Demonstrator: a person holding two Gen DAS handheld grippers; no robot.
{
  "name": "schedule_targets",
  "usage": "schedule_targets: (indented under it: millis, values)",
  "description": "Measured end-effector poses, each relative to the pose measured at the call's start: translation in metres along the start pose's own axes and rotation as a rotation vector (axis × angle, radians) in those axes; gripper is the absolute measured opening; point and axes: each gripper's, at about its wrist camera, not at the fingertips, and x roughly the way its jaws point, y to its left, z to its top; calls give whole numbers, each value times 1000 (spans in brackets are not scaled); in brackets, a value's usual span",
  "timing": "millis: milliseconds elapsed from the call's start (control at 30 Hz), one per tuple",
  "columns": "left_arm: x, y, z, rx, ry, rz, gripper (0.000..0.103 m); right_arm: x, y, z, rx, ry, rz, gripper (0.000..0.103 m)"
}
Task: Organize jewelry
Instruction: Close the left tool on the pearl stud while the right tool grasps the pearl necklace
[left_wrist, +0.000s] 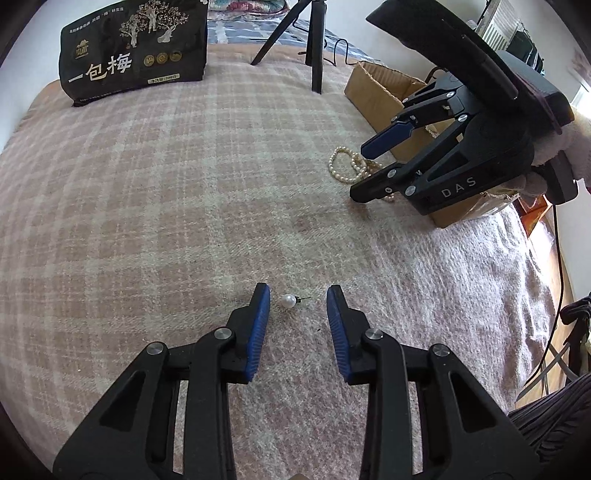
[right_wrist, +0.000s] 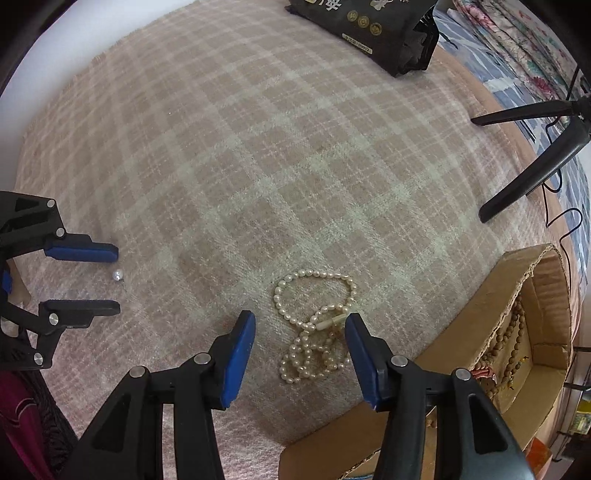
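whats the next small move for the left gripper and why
Probably close the left gripper on the pearl earring. Its fingers stand open with the earring lying on the blanket between the tips, nearer one pad, so a slight centering first may help.

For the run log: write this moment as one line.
left gripper: open, straddling pearl earring | right gripper: open over pearl necklace | cardboard box: holds wooden beads | blanket

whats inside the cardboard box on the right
The cardboard box holds strands of brown wooden beads along its inner wall, with something reddish at their lower end. The right gripper and the box's near wall hide the rest of the floor.
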Motion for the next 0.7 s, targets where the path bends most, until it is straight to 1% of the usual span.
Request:
schedule_targets:
  millis: [167,200,267,333,500,533,600,667,700]
  values:
    - [4,0,0,4,2,5,29,9,10,3,-50,40,-36,54]
    - [6,0,1,5,3,6,28,11,13,2,-52,43,-38,52]
    - [7,1,1,4,5,5,27,14,17,2,-44,54,-16,47]
    - [7,1,1,7,7,10,23,19,20,4,-42,56,-5,44]
    - [8,2,0,14,9,17,17,26,15,6,-18,48,39,34]
    - [7,2,-1,20,8,19,17,26,13,5,-12,45,48,33]
    - [7,1,-2,31,4,24,17,27,13,5,-4,37,61,26]
    - [7,0,-2,33,2,24,16,23,10,1,0,29,61,23]
    - [7,0,-2,31,1,22,16,23,10,1,7,24,64,20]
